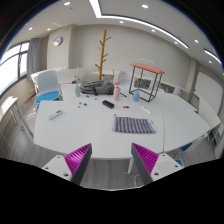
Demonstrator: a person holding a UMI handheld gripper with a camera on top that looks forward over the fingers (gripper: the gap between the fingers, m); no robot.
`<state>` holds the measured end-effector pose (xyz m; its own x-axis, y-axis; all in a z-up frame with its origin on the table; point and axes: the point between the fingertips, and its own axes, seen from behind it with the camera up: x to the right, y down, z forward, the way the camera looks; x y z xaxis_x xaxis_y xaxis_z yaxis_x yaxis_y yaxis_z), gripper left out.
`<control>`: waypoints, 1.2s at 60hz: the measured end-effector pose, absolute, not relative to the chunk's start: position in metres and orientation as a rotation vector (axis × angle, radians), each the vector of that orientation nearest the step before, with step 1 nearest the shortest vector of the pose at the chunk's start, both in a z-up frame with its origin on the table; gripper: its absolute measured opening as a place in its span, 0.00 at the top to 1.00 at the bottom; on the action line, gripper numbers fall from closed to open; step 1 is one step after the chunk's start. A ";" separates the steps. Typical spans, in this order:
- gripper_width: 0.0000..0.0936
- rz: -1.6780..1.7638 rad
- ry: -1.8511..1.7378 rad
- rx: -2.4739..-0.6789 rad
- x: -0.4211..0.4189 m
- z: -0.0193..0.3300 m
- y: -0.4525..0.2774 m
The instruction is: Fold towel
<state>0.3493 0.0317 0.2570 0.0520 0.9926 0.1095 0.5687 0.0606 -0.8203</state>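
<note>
**newbie42:** Up over the near edge of the white table (90,128), that's where the gripper (111,160) hangs, right? What are its fingers doing?

**towelguy:** Yep. They're spread apart with nothing between them, just bare tabletop showing in the gap. Magenta pads (77,157) face each other on the inner sides.

**newbie42:** And the towel?

**towelguy:** The towel (133,124) lies flat on the table, beyond the fingers and a bit toward the right one, well apart from both. Striped or checked grey, looks like a neat rectangle.

**newbie42:** Other stuff on there?

**towelguy:** Farther back there's a pink bottle (117,92) standing upright, a dark small thing (108,103) next to it, and clutter too small to tell. Behind the table stands a wooden coat tree (102,52), plus a black-framed stand with an orange top (146,78) off to the right. A blue chair (46,97) sits at the left side.
</note>
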 end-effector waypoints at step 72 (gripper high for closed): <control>0.09 0.779 -1.670 -1.632 -0.058 -0.020 0.106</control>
